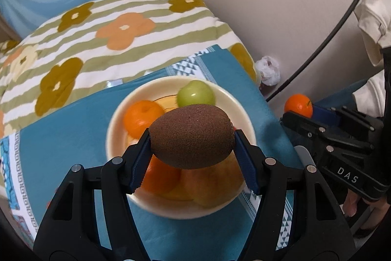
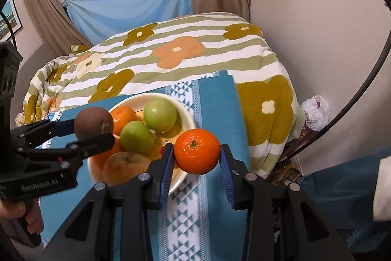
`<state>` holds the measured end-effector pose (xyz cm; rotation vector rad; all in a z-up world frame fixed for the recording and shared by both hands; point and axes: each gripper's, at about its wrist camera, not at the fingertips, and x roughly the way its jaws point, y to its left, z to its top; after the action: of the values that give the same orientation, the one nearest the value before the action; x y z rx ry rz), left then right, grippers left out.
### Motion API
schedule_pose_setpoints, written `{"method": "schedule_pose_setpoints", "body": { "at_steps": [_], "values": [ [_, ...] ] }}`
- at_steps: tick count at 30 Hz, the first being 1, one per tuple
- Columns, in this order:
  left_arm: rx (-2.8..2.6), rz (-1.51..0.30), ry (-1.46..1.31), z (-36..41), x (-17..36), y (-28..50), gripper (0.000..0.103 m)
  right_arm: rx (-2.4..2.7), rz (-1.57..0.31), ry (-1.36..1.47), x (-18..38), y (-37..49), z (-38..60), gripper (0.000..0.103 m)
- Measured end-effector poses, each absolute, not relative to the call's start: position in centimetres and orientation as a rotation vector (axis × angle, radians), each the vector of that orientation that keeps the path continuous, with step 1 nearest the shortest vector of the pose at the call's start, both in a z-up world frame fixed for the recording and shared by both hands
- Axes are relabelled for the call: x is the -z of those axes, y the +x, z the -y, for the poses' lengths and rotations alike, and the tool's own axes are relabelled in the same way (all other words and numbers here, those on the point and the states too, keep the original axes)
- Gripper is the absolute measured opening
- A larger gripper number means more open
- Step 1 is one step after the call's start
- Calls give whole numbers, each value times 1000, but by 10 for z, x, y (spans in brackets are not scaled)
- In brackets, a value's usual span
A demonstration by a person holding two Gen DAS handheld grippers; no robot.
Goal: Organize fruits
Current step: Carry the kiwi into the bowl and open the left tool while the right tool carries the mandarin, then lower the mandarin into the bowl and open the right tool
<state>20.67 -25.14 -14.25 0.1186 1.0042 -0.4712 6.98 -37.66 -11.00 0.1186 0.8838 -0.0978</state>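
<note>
A brown kiwi (image 1: 191, 136) is clamped between the blue pads of my left gripper (image 1: 191, 138), hanging over a cream bowl (image 1: 114, 124). The bowl holds an orange (image 1: 143, 118), a green apple (image 1: 195, 93) and more fruit partly hidden under the kiwi. My right gripper (image 2: 196, 151) is shut on a mandarin (image 2: 196, 151), held just right of the bowl (image 2: 187, 114). In the right wrist view the left gripper (image 2: 97, 132) with the kiwi (image 2: 92, 124) hovers over the bowl's left side, above two green apples (image 2: 160, 118) and a brownish apple (image 2: 127, 168).
The bowl stands on a teal patterned cloth (image 1: 61, 138) laid on a bed. A flowered striped quilt (image 1: 122, 28) lies behind it. To the right, a white plastic bag (image 1: 268, 70) sits on the floor by the wall, and a black cable (image 1: 317, 53) arcs past.
</note>
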Motion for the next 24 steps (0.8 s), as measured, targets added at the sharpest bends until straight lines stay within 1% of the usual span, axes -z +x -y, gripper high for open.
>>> {"method": "schedule_pose_setpoints", "body": {
  "at_steps": [10, 17, 18, 19, 20, 24],
  "values": [
    [513, -1007, 257, 307, 166, 215, 69, 137, -886, 148, 118, 70, 418, 34],
    [509, -1006, 273, 313, 173, 219, 71, 136, -894, 159, 122, 72, 428, 34],
    [509, -999, 263, 312, 171, 219, 80, 135, -895, 159, 122, 73, 428, 34],
    [505, -990, 250, 309, 168, 218, 96, 132, -896, 160, 123, 73, 428, 34],
    [497, -976, 237, 305, 165, 218, 102, 129, -897, 159, 122, 74, 427, 34],
    [483, -945, 189, 289, 154, 216, 103, 112, -894, 146, 121, 78, 421, 34]
  ]
}}
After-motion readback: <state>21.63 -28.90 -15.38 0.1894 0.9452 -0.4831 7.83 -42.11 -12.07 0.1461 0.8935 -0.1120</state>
